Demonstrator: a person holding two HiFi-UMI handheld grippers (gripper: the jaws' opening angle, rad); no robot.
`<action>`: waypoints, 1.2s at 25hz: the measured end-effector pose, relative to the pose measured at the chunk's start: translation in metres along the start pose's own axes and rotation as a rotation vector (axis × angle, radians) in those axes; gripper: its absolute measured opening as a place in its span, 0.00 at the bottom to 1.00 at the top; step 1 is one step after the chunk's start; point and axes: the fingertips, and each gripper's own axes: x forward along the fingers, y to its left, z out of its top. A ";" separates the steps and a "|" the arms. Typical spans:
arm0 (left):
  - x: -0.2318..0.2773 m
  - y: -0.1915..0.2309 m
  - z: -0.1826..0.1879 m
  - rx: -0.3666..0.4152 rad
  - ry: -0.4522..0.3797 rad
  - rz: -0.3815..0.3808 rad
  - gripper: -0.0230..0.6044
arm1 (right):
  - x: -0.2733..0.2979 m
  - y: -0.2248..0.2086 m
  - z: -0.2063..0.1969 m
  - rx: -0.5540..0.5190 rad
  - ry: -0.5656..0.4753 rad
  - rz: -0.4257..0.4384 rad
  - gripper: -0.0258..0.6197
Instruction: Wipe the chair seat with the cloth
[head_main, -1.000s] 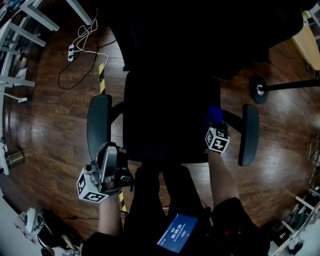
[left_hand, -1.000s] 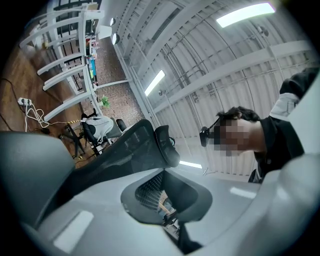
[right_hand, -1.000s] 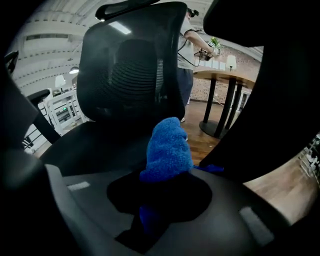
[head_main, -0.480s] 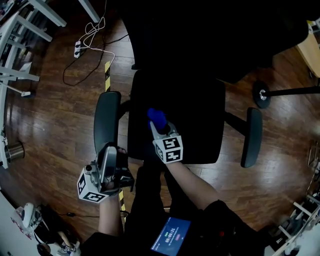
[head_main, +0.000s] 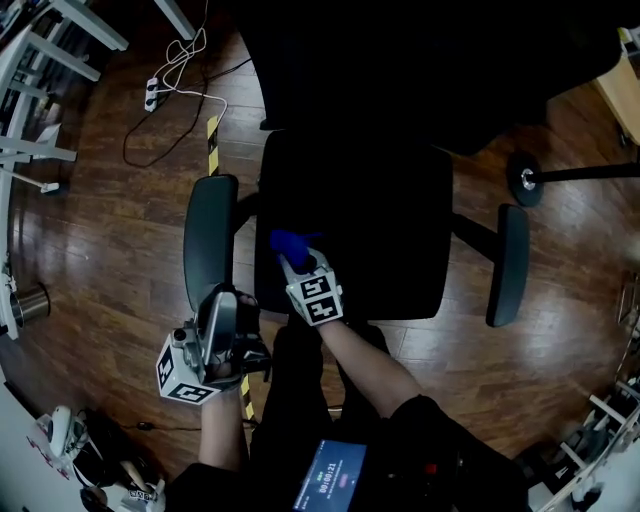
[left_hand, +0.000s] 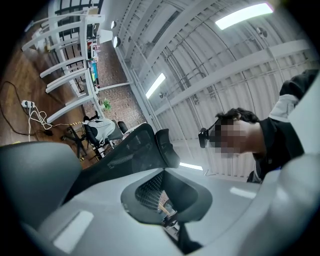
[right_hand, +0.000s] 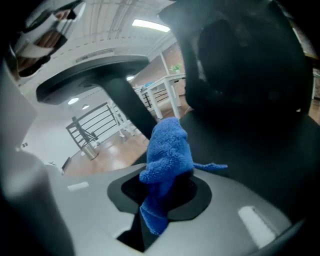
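"Where's the cloth (right_hand: 167, 150)?"

"Left of centre in the head view, at the seat's (head_main: 380, 230) near-left corner. The right gripper (head_main: 291, 262) has its jaws closed on it, and blue folds bunch out past the tips."

"And the left gripper (head_main: 222, 300)?"

"Lower left, just below the armrest (head_main: 208, 245). Its jaws are together with nothing between them."

Cloth (head_main: 290, 243) on chair seat (head_main: 385, 235), left side

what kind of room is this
Probably an office or lab workspace: a black office chair stands on a wood floor, with white metal racks, a power strip and ceiling strip lights.
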 end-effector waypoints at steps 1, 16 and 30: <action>0.001 0.000 -0.001 -0.004 0.000 -0.004 0.02 | -0.011 -0.025 -0.007 0.022 -0.002 -0.049 0.18; 0.024 -0.001 -0.015 -0.021 0.023 -0.036 0.02 | -0.243 -0.284 -0.070 0.212 -0.056 -0.647 0.18; 0.021 -0.012 0.007 0.028 -0.006 -0.007 0.02 | -0.065 0.008 0.015 0.064 -0.114 -0.050 0.18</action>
